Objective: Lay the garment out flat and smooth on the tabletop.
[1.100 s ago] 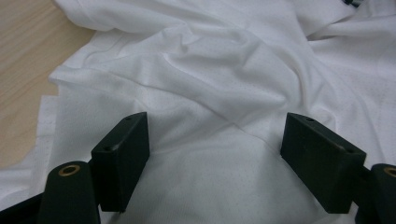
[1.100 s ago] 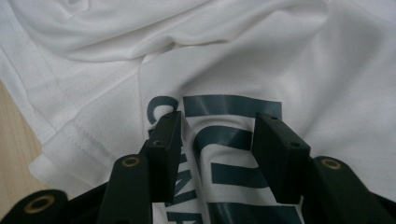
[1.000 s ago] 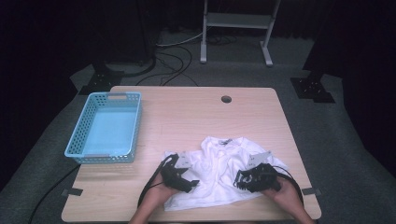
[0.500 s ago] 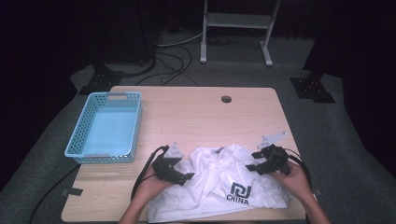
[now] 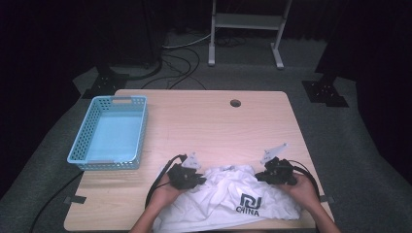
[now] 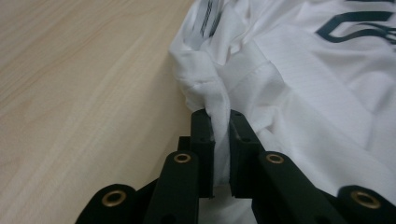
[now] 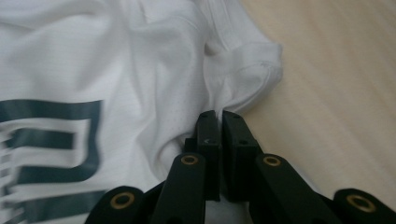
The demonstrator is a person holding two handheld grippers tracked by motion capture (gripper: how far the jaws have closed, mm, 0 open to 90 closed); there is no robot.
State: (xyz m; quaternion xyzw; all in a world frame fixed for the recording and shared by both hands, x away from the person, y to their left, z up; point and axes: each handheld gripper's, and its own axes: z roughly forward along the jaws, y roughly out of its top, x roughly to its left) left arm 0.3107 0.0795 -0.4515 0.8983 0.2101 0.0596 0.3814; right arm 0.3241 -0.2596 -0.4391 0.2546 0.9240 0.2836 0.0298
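- Lying rumpled at the near edge of the desk (image 5: pixel 209 121), the white shirt (image 5: pixel 228 204) shows its dark logo and the word "CHINA" face up, toward its right half.
- The shirt's far edge bunches up in folds between the two grippers, while its near part spreads flatter toward the person.
- The left gripper (image 6: pixel 221 122) is clamped on a bunched fold of the shirt's edge; in the left gripper view the cloth rises out from between its jaws.
- In the high view this gripper (image 5: pixel 200 180) sits at the shirt's far left corner, held by the left hand (image 5: pixel 163 191).
- The right gripper (image 7: pixel 220 117) is pinched tight on a thin fold of the shirt, close by a hemmed opening that rests on bare wood.
- In the high view it (image 5: pixel 260 175) sits at the shirt's far right corner, held by the right hand (image 5: pixel 303 189).
- The two grippers are well apart, at about the same depth on the desk.
- A blue basket (image 5: pixel 80 145) stands on the desk's left side, apart from the shirt.
- A round hole (image 5: pixel 235 103) lies in the desk near its far edge.
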